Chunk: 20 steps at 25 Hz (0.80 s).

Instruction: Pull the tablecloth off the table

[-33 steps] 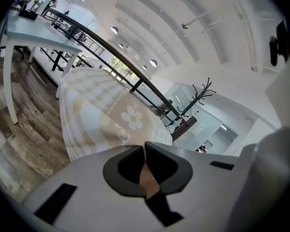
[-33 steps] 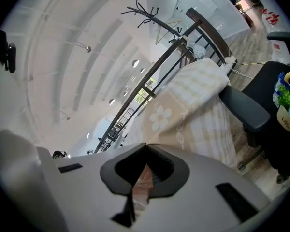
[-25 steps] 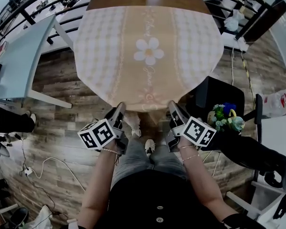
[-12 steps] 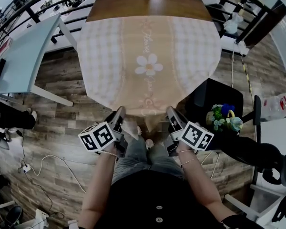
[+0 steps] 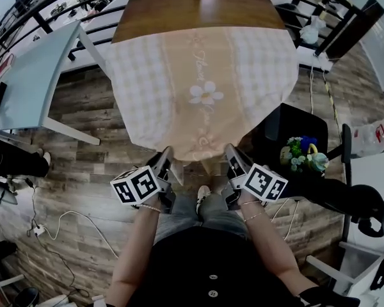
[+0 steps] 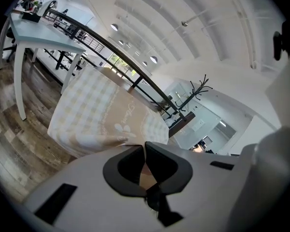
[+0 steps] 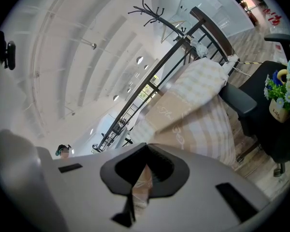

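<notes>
2 grips: left claw [image 5: 164,155], right claw [image 5: 231,152] both clenched on tablecloth [image 5: 179,75] edge; table [image 5: 192,8] part bare.

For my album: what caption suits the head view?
Left tool and right tool clamp the tablecloth edge; wooden table partly bare.

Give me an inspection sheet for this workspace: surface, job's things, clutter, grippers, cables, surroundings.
Surface: wooden table, far strip bare.
Job's things: tablecloth covers the rest, near edge hanging off toward the person.
Clutter: nothing seen on the table.
Grippers: left gripper and right gripper both shut on the tablecloth's near edge.
Cables: white cable loose on the floor, left.
Surroundings: grey table left; black chair with flowers right; railing behind.
</notes>
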### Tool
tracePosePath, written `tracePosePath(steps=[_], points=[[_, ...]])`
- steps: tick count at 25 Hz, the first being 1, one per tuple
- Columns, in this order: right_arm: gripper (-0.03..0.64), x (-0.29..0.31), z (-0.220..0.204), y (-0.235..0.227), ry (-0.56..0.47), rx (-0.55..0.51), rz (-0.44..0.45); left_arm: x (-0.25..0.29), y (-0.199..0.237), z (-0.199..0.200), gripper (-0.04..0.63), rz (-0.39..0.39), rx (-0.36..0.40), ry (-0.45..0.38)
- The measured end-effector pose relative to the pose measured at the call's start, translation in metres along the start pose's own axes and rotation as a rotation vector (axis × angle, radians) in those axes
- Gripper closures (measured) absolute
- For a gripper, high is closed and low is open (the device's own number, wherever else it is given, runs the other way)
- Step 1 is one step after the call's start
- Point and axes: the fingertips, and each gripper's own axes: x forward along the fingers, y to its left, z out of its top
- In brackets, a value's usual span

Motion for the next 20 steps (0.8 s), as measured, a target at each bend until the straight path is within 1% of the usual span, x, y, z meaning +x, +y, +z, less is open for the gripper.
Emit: tracePosePath(steps=[8,16,20], points=[[0.589,-0.013,-0.031,0.024,-0.032,0.003,-0.030,-0.031,0.008,-0.006,0.577,-0.044,0.007,0.038],[0.589,-0.028,-0.074,0.036,-0.012,-0.002,-0.051,-0.063,0.035,-0.030,0.577,-0.039,-0.042,0.071],[0.589,-0.033,-0.089,0.038,0.000,0.002,-0.060,-0.071,0.042,-0.039,0.577,-0.033,-0.044,0.092]])
